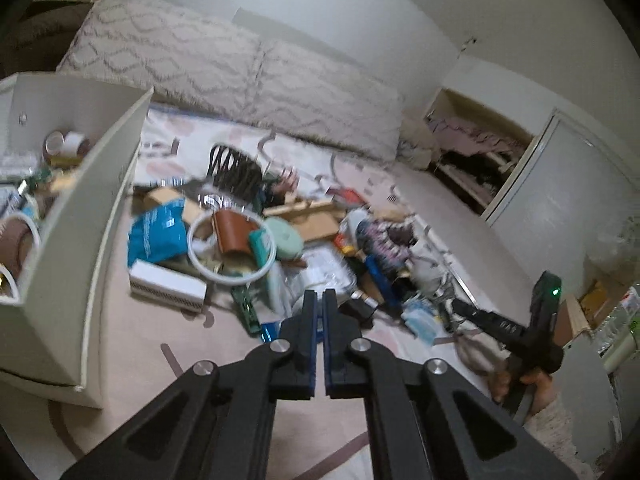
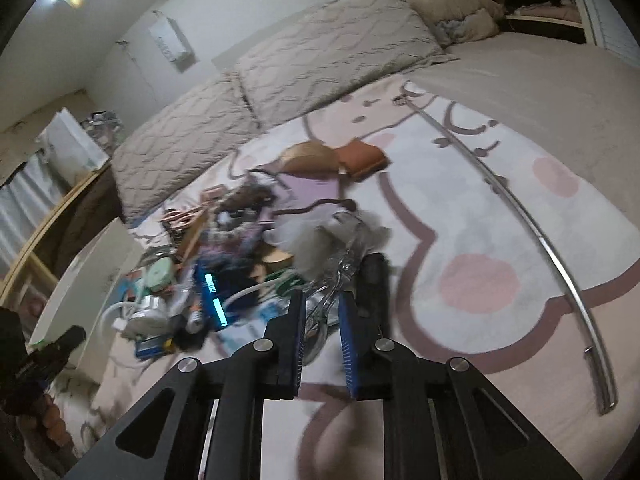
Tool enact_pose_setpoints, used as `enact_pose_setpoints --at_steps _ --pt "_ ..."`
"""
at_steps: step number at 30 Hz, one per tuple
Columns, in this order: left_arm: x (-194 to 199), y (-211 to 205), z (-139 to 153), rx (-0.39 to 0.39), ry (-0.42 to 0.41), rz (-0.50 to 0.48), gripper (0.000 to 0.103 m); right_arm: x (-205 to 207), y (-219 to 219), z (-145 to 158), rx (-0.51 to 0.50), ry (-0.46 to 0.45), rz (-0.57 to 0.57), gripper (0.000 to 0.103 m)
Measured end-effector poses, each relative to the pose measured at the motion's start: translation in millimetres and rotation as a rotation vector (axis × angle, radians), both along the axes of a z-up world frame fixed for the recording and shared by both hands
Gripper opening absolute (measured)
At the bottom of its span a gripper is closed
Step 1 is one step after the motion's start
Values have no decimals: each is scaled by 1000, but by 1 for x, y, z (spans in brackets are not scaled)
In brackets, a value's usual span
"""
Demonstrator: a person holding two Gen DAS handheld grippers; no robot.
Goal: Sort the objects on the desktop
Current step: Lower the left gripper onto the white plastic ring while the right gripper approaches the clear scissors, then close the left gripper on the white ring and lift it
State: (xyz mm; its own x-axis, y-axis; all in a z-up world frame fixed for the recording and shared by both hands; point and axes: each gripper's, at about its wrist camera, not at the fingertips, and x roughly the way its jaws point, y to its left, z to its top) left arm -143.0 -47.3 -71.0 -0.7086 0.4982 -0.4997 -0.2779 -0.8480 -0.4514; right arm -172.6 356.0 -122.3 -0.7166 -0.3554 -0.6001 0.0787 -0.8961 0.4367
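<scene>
On the bed (image 2: 500, 80), over a pale blanket printed with pink blobs and brown outlines (image 2: 460, 220), lies a loose heap of mixed objects; the left wrist view shows a crumpled blue plastic pouch (image 1: 156, 236), a white ring of cable or tubing (image 1: 232, 248) lying over a brown leather case (image 1: 232, 236), a mint-green round container (image 1: 285, 239) just beside that case, and a white rectangular box (image 1: 168, 286) at the near left edge of the heap; a white open drawer-like bin (image 1: 72, 220) stands to the left of the heap and holds rolls of tape and small items. Two grey quilted pillows (image 1: 224, 68) lie behind the heap; a long curved metal rod (image 2: 540, 240) rests on the blanket, well apart from the heap, in the right wrist view. The left claw (image 1: 319, 300) is pressed together with nothing between its pads, above the near edge of the heap. The right claw (image 2: 322, 300) is pinching a clear, crinkled plastic item (image 2: 320, 316) at the right edge of the heap, beside a grey fluffy object (image 2: 320, 240); the frame is blurred, so the item's exact nature cannot be told. A hand (image 1: 528, 380) grips the right tool's handle.
</scene>
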Motion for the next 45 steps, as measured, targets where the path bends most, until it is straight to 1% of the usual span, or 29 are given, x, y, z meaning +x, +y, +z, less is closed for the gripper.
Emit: enact_pose_setpoints --at_steps 2,4,6,8,9,10,11,12,13,15,18,21,23,24,25,27,29,32,38,41,45 --pt "3 -4 6 8 19 0 3 2 -6 3 -5 11 23 17" --pt "4 -7 8 -1 21 -1 3 3 -12 3 -16 14 46 17" --pt "2 -6 5 -24 13 17 3 3 -18 3 -14 9 71 17" --pt "-3 -4 -3 -46 -20 34 4 2 -23 1 -3 0 82 17" --pt "-6 -3 -8 -52 -42 34 10 2 -25 0 -2 -3 85 17" --pt "-8 -2 -13 -54 -62 33 26 2 -26 -1 -5 -8 87 18" --pt "-10 0 -18 -56 -78 35 36 1 -26 -2 -10 -15 88 18" --pt "-12 2 -22 -56 -87 39 49 1 -26 -3 -16 -23 86 18" --pt "-13 4 -25 -57 -91 39 50 0 -26 -5 -20 -35 81 18" --pt "-17 9 -30 -65 -101 30 50 -1 -26 -9 -22 -54 70 18" --pt "-27 14 -37 -65 -119 32 50 -1 -24 -10 -53 -62 57 18" --pt "-42 13 -42 -35 -145 43 50 -2 -21 -13 -87 -71 48 18" --pt "-50 9 -44 11 -155 32 37 -2 -19 -14 -100 -73 37 18" --pt "-54 8 -45 32 -165 20 25 -2 -18 -14 -101 -75 29 18" --pt "-57 6 -47 55 -178 9 15 -2 -17 -14 -103 -77 21 18" --pt "-60 3 -51 83 -196 7 6 -3 -14 -15 -96 -87 -5 18" --pt "-60 -1 -53 108 -202 15 6 -4 -13 -16 -81 -97 -25 19" --pt "-55 -6 -49 139 -192 16 5 -7 -9 -19 -101 -118 -34 26" --pt "-36 -9 -23 151 -104 9 5 -8 -3 -23 -153 -128 -52 26" --pt "-23 -9 -5 126 -41 2 5 -10 1 -25 -182 -134 -75 26" --pt "-6 -2 12 51 28 -18 5 -14 0 -24 -163 -139 -87 26"
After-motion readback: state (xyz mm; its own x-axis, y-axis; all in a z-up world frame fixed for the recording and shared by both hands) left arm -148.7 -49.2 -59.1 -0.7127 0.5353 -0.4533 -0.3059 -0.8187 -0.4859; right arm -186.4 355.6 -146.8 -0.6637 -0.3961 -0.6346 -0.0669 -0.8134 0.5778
